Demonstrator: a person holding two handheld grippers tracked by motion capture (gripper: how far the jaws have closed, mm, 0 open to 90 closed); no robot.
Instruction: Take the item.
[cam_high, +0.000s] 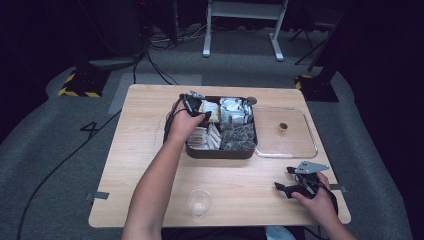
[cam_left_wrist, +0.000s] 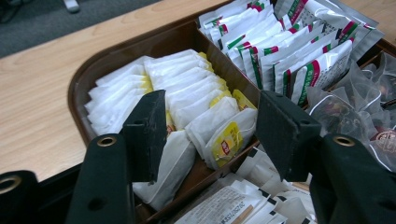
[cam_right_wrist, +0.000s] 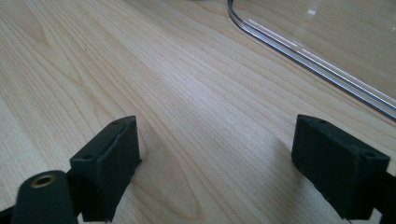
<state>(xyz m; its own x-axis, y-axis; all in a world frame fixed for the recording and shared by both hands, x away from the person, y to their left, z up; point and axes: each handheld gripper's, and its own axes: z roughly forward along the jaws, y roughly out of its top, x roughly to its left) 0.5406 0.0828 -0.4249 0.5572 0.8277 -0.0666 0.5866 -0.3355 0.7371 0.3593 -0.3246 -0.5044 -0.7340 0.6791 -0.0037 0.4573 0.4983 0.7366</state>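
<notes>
Two grippers are working apart: the left gripper (cam_left_wrist: 210, 133) is poising half-open jaws around a yellow-tagged tea bag (cam_left_wrist: 224, 135) in the compartment box's (cam_high: 220, 151) far-left section, not yet pinching, while the right gripper (cam_right_wrist: 215, 163), jaws apart and empty, is resting near the table's (cam_high: 150, 165) near-right corner

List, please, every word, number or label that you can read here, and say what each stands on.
"4": a black mark on the grey floor, left of the table.
Yellow tag on a tea bag: red logo, too blurred to read.
Red-and-green sachets: print too small to read.
Black-and-white sachets: print blurred, unreadable.
</notes>
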